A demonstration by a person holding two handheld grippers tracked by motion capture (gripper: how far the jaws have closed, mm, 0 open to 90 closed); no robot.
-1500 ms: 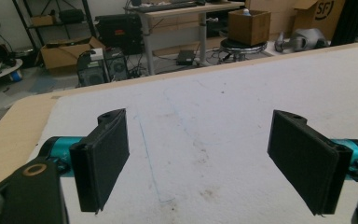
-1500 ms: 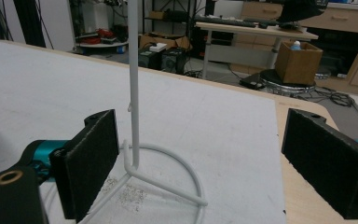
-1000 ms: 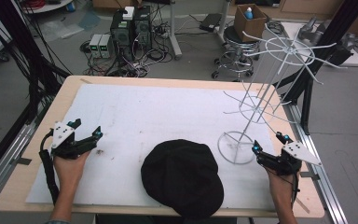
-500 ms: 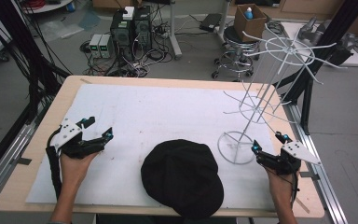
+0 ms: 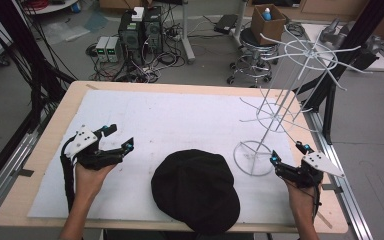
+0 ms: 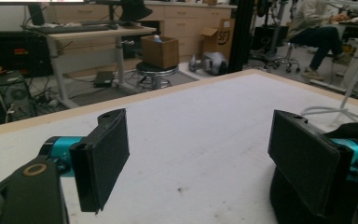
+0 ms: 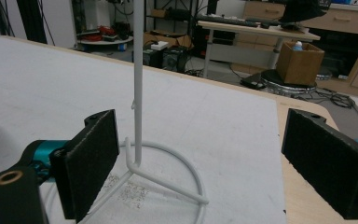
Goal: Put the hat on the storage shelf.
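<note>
A black cap [image 5: 196,189] lies on the white mat near the table's front edge, and its edge shows as a dark shape [image 6: 354,130] at the right of the left gripper view. A white wire rack [image 5: 280,100] stands at the right on a round base [image 7: 168,172]. My left gripper [image 5: 120,138] is open at the front left, a short way left of the cap, jaws wide with nothing between them [image 6: 198,163]. My right gripper [image 5: 290,154] is open at the front right, just beside the rack's base, with the rack's pole rising between its jaws [image 7: 200,163].
The white mat [image 5: 190,120] covers most of the wooden table [image 5: 70,100]. Beyond the far edge stand computer boxes [image 5: 140,25], a stool [image 5: 252,42] and a cardboard box [image 5: 269,17]. A black frame post [image 5: 340,55] rises behind the rack.
My left gripper has moved right, toward the cap. The right gripper, the cap and the rack have stayed where they were.
</note>
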